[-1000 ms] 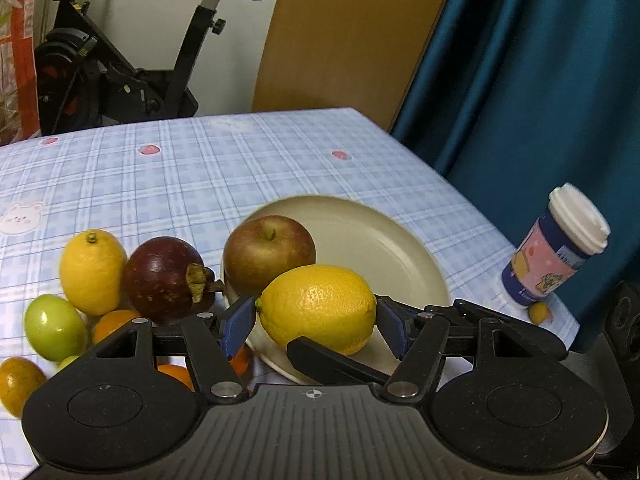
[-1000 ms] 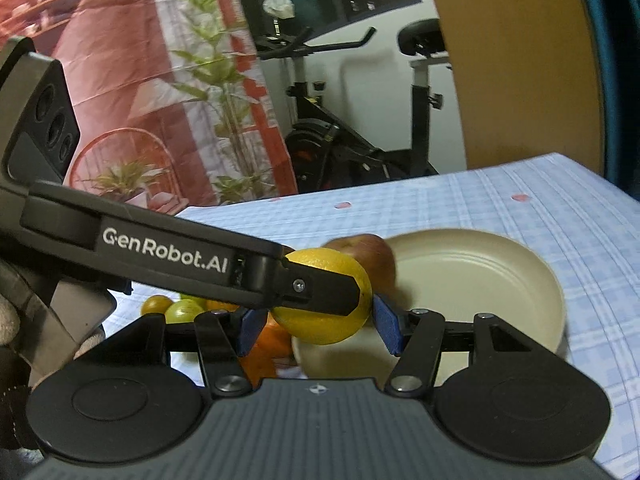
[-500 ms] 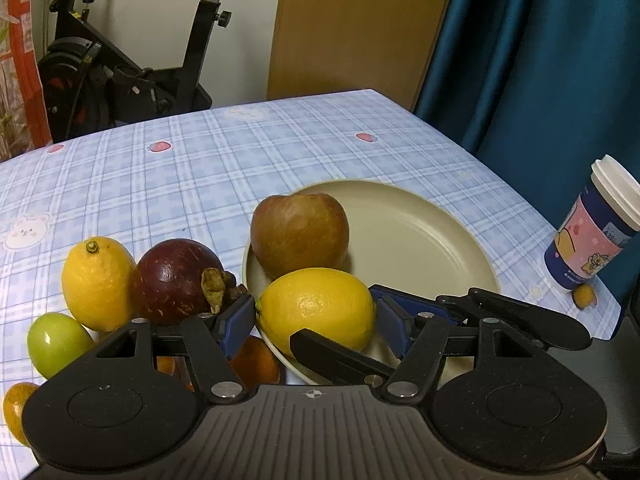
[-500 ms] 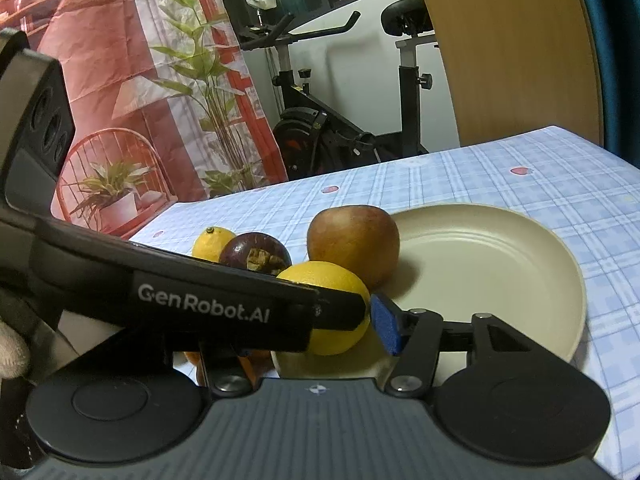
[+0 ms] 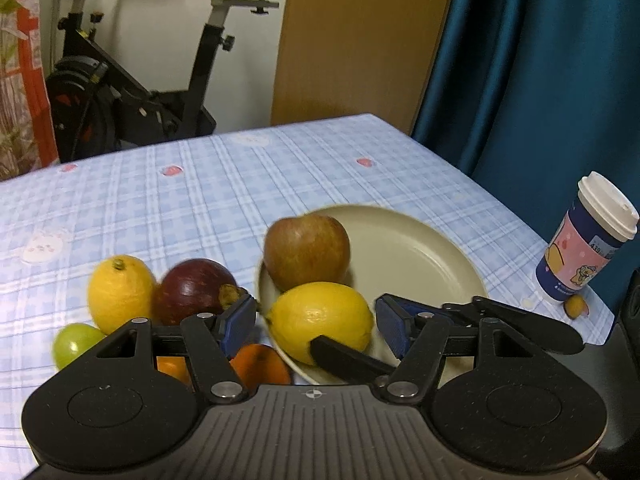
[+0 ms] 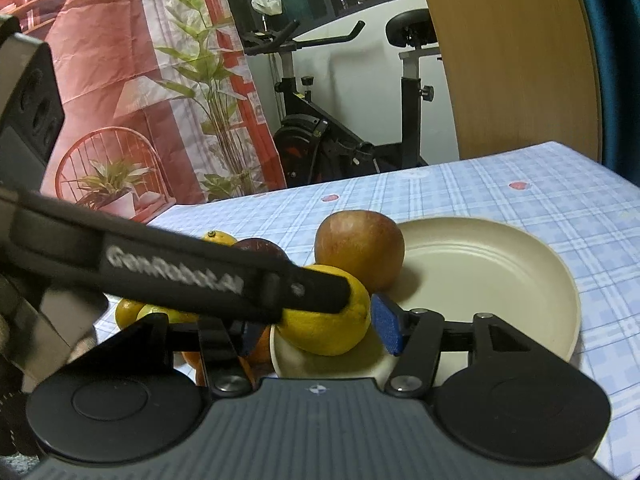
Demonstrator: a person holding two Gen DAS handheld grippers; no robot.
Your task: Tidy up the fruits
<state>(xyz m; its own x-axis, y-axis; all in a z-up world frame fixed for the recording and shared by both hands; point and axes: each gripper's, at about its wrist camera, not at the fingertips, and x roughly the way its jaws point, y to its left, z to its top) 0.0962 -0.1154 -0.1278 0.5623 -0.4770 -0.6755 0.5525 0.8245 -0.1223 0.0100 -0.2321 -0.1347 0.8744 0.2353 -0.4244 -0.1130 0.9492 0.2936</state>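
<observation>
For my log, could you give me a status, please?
Left gripper open, astride lemon. Right gripper astride it too, grip unclear. Lemon on plate edge, by apple. Grippers' fingers cross.

Checked tablecloth (image 5: 280, 184), plate (image 5: 432, 248), fruits (image 5: 120, 292), cup (image 5: 588, 240)

— Where do we look from on the left?

— Low over our left gripper (image 5: 316, 320), close in, facing the plate (image 5: 420, 248) and blue curtain (image 5: 540, 80).

— And the right?

— Over our right gripper (image 6: 316, 330), angled leftward. Both share the plate, apple (image 6: 359, 248) and exercise bike (image 6: 352, 120).
</observation>
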